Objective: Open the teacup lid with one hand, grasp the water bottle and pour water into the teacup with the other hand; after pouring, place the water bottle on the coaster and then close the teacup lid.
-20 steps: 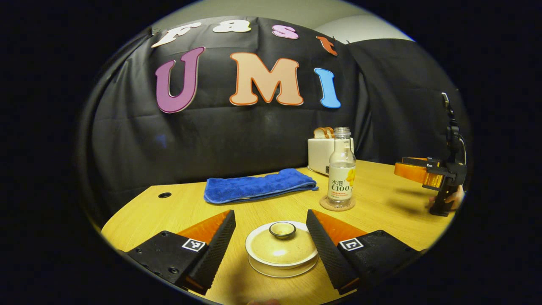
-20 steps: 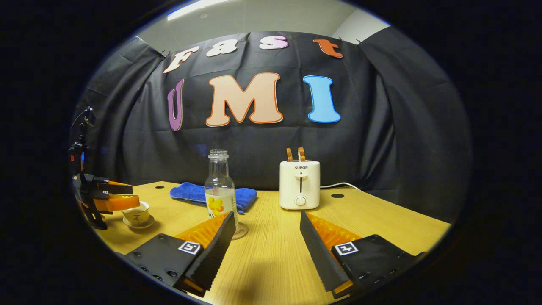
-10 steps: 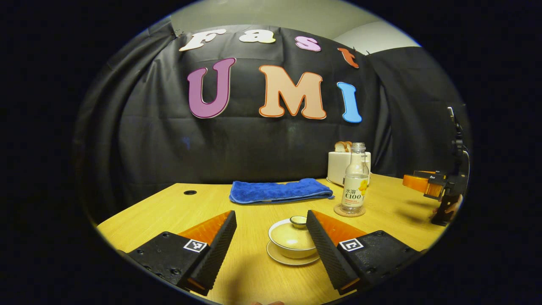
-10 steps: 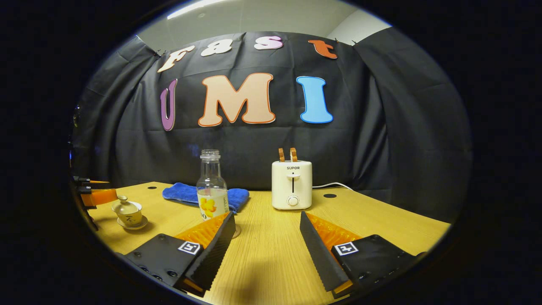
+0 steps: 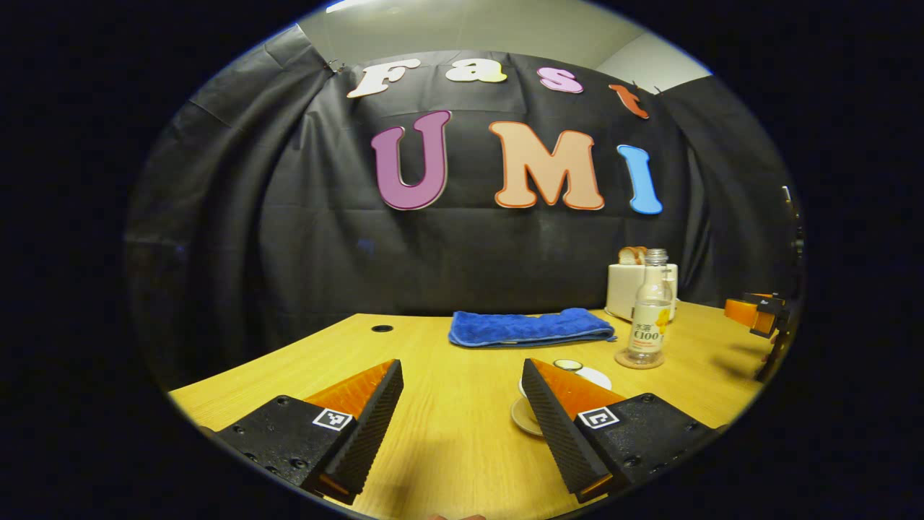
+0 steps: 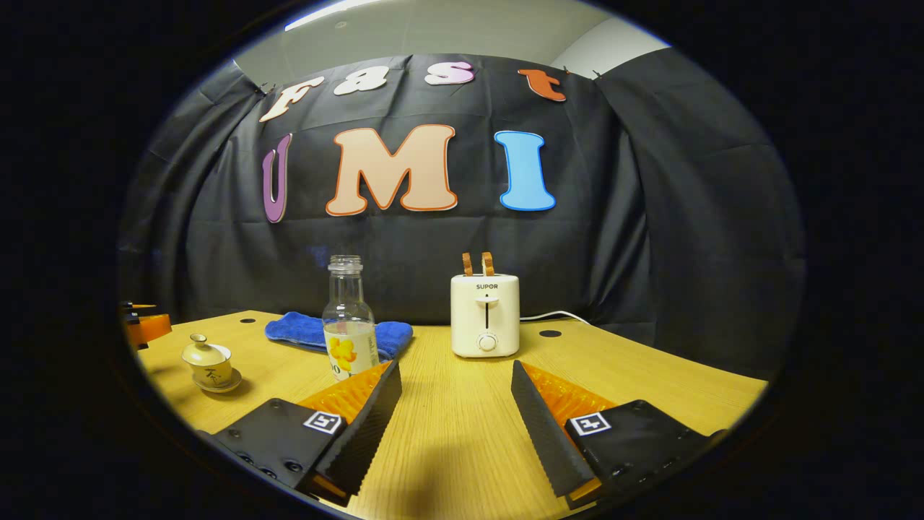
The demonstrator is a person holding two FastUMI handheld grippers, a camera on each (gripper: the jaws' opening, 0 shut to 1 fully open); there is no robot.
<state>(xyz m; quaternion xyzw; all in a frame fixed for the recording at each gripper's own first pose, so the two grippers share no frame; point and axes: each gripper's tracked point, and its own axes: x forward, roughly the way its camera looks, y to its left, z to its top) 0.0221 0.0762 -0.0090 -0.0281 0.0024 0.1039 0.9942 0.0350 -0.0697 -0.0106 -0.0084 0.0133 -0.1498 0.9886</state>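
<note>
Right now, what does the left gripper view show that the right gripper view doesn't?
Left gripper view's own: the coaster under the water bottle. Right gripper view's own: the cord beside the toaster, and the teacup standing unobstructed with its lid on. Shared: water bottle, teacup, toaster, blue towel, table.

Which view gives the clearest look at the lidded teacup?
The right gripper view: the teacup stands whole on its saucer, lid on, at the far left. In the left gripper view, the teacup sits mostly behind a finger of the left hand-held gripper.
</note>
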